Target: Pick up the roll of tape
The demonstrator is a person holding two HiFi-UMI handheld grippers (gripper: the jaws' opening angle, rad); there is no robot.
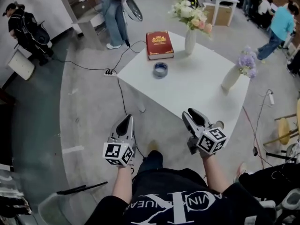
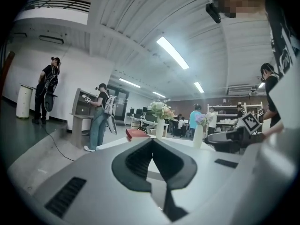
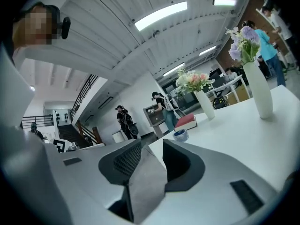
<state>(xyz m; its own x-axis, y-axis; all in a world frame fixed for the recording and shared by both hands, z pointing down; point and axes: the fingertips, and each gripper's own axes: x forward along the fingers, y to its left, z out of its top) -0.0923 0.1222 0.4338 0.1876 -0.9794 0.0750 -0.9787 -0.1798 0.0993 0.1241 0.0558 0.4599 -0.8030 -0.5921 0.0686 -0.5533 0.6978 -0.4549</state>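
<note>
The roll of tape is blue-grey and lies flat on the white table, in front of a red book. In the right gripper view the roll of tape shows small and far, beyond the table's near corner. Both grippers are held off the table's near edge, well short of the roll. My right gripper is open, its jaws apart with nothing between them. My left gripper is shut and empty, the pads meeting at the tip. The left gripper view does not show the roll.
A vase of pink and white flowers stands beside the book, and a vase of purple flowers stands at the table's right edge. A cable with a power strip lies on the floor left of the table. Several people stand around the room.
</note>
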